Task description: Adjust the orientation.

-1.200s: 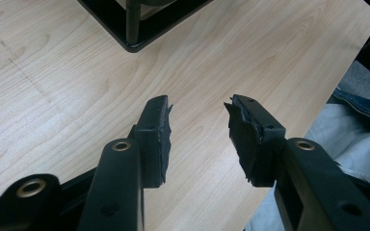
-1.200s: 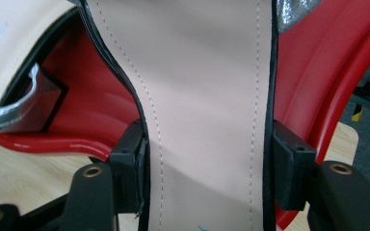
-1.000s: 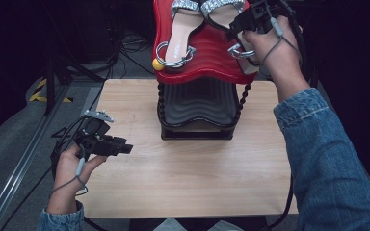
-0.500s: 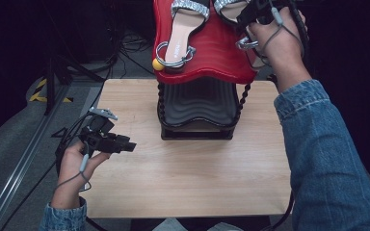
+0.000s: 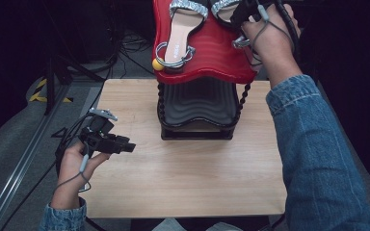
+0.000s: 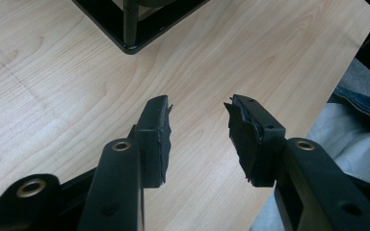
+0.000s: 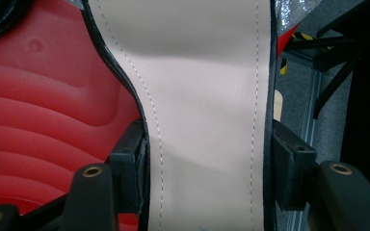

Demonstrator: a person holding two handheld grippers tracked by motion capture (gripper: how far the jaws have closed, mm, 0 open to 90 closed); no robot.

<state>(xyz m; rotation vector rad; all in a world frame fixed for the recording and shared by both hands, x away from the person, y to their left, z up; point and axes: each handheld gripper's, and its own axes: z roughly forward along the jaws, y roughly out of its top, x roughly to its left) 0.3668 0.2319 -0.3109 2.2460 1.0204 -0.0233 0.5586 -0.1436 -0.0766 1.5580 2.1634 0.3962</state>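
Note:
A black shoe rack [image 5: 197, 113] stands at the back of the wooden table [image 5: 188, 178], and its top shelf is a red wavy tray [image 5: 212, 60]. One silver-strapped sandal [image 5: 180, 36] lies on the tray's left side. A second sandal [image 5: 221, 7] lies to its right, under my right hand. My right gripper [image 5: 243, 14] is shut across this sandal's beige insole [image 7: 197, 72], a pad pressing each black edge, so the right gripper [image 7: 207, 168] spans the sole. My left gripper [image 5: 130, 146] hovers low over the table's left part, open and empty; its jaws [image 6: 197, 132] frame bare wood.
A yellow knob [image 5: 157, 64] caps the rack's front-left post. The rack's black base corner [image 6: 135, 29] lies just ahead of the left gripper. Cables and a metal rail [image 5: 24, 159] run on the grey floor left of the table. A denim sleeve [image 5: 313, 159] crosses the table's right side.
My right hand has shifted farther back and up along the red tray, with the gripper staying on the right sandal. The left gripper has barely moved.

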